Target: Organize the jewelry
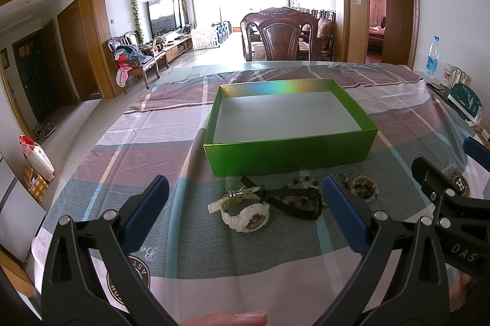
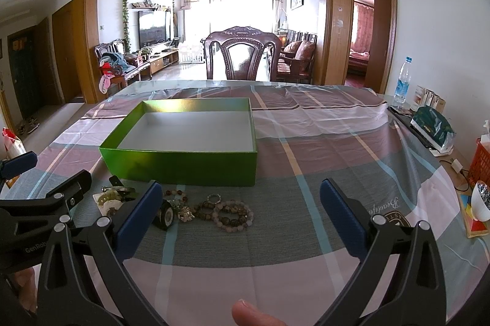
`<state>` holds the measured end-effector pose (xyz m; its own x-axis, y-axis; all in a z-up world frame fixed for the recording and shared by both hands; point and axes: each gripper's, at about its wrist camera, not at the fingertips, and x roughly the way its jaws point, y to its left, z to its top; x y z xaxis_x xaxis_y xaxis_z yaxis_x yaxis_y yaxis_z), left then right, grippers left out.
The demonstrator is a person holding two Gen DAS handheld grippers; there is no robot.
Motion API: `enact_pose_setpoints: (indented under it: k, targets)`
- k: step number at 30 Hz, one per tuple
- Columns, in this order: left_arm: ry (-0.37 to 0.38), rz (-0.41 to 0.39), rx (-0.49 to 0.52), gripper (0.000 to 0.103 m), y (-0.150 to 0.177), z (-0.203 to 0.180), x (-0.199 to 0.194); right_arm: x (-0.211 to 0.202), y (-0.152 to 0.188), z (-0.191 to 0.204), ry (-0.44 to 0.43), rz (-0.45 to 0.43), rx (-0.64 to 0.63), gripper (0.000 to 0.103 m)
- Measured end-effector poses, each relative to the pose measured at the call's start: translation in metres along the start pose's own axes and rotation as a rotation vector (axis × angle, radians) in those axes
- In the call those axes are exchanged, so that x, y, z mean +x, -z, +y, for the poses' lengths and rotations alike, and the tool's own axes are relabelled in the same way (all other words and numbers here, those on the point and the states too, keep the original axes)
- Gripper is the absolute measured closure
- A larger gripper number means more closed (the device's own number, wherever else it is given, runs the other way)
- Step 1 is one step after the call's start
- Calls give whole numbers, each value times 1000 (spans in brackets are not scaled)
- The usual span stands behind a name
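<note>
Nothing sits yet inside the green box (image 1: 289, 124) at frame centre. Jewelry, the white watch (image 1: 246, 214) and bead bracelets (image 2: 234, 214), lies on the tabletop (image 2: 306, 203) just below it. Both the left gripper (image 1: 245, 215) and right gripper (image 2: 242, 215) hover with jaws released, empty.

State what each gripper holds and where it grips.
Nothing is held: left gripper and right gripper both hover open above the tablecloth.

box (image 1: 289, 153) on tablecloth (image 1: 147, 142), watch (image 1: 245, 214) and bracelets (image 1: 363, 186) before it
</note>
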<state>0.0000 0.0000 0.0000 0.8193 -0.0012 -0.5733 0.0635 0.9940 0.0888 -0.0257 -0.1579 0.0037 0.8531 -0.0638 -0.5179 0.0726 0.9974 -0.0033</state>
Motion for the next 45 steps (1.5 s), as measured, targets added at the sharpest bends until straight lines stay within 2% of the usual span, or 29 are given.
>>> enact_pose_setpoints:
  k: [45]
  targets:
    - [2,9,0,4,3,-1,5,2,1,6,1,2,-2,3]
